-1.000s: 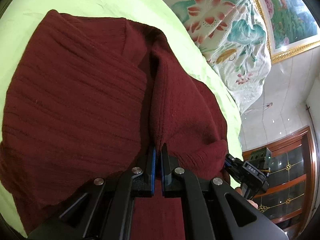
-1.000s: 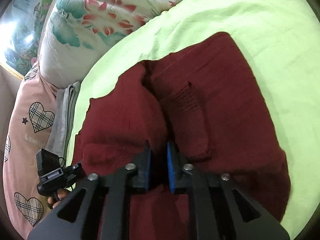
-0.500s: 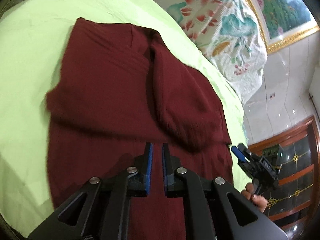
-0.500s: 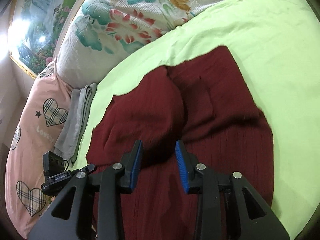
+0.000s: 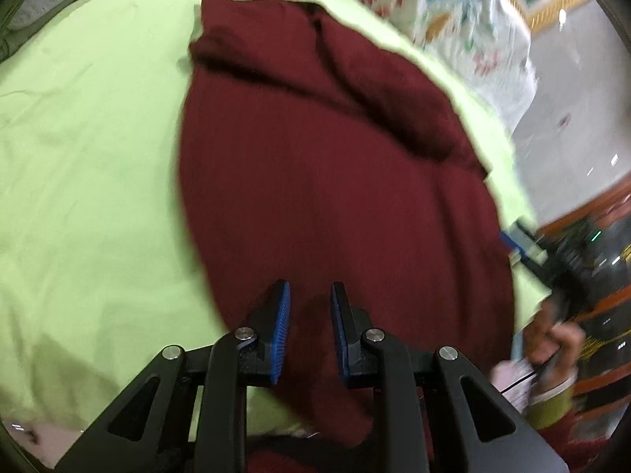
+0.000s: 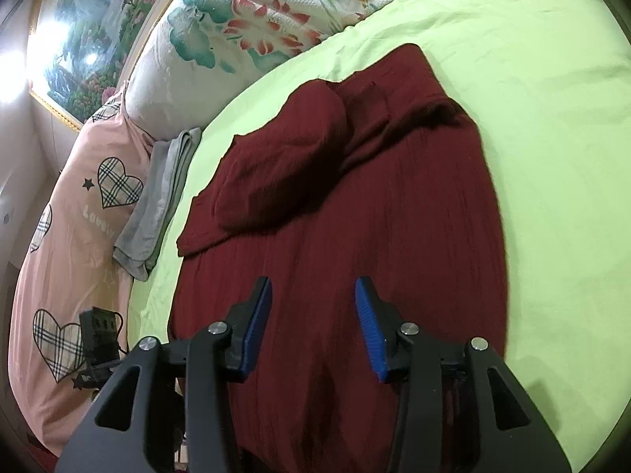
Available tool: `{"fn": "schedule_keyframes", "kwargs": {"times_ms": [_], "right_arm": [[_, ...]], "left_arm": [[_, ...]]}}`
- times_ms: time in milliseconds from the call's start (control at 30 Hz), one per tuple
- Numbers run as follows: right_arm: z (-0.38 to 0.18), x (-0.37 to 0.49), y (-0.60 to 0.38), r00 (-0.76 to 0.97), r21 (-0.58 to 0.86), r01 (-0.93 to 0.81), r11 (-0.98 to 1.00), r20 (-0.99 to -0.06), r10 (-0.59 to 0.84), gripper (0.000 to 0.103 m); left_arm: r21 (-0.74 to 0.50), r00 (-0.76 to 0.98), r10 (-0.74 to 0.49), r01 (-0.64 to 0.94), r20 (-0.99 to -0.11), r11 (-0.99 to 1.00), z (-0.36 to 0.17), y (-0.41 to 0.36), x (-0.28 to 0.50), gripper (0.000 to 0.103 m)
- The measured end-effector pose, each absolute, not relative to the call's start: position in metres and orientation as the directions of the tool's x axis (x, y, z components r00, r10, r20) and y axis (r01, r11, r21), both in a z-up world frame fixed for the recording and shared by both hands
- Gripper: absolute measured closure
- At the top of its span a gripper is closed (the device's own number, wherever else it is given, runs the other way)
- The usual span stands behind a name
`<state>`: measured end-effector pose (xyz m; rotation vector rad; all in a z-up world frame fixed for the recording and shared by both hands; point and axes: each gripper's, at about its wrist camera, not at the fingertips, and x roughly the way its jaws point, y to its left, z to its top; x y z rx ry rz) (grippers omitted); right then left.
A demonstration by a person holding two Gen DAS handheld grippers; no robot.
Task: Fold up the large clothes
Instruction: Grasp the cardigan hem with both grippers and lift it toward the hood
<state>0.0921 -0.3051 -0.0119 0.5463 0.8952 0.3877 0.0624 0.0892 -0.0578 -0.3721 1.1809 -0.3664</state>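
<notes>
A dark red knit sweater (image 5: 335, 197) lies spread on the light green bed sheet (image 5: 86, 157), its sleeves folded over the body at the far end. It also shows in the right wrist view (image 6: 355, 216). My left gripper (image 5: 310, 303) is open and empty above the sweater's near end. My right gripper (image 6: 313, 303) is wide open and empty above the sweater's lower part. The right gripper (image 5: 524, 244) also shows at the right edge of the left wrist view, held by a hand.
A floral quilt (image 6: 256, 19) lies at the bed's head. A pink heart-print pillow (image 6: 79, 197) and a folded grey cloth (image 6: 157, 197) sit left of the sweater. The green sheet (image 6: 552, 157) stretches right. A wooden cabinet (image 5: 607, 276) stands beyond the bed.
Both grippers let go of the sweater, opened and pulled back toward its near end. The sleeves now lie folded on the body.
</notes>
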Motion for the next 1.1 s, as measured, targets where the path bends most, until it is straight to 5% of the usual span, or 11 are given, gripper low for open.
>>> {"fn": "schedule_keyframes", "kwargs": {"times_ms": [300,500,733,867,1000,1100], "right_arm": [[0.0,0.047,-0.344,0.631,0.562,-0.069,0.824,-0.616,0.472,0.042],[-0.012,0.026,-0.363,0.603,0.543,-0.025,0.84,-0.662,0.446,0.042],[-0.035,0.008,-0.365,0.521,0.616,-0.101,0.781,-0.636,0.57,0.042],[-0.052,0.011,-0.351,0.438,0.739,-0.162,0.654,-0.539,0.719,0.042],[-0.056,0.006,-0.35,0.435,0.775,-0.19,0.602,-0.484,0.76,0.043],[-0.065,0.004,-0.356,0.433,0.781,-0.163,0.603,-0.492,0.755,0.066]], "left_arm": [[-0.407,0.346,-0.405,0.07,-0.846,0.911,-0.051,0.127,0.013,0.085],[-0.435,0.359,-0.421,0.046,-0.833,0.899,-0.056,0.138,-0.001,0.054],[-0.477,0.351,-0.473,0.081,-0.808,0.875,-0.064,0.122,-0.006,0.04],[-0.524,0.344,-0.527,0.11,-0.777,0.844,-0.064,0.119,-0.003,0.041],[-0.549,0.337,-0.552,0.115,-0.763,0.828,-0.066,0.122,-0.002,0.071],[-0.564,0.325,-0.569,0.118,-0.756,0.817,-0.069,0.131,-0.003,0.084]]}}
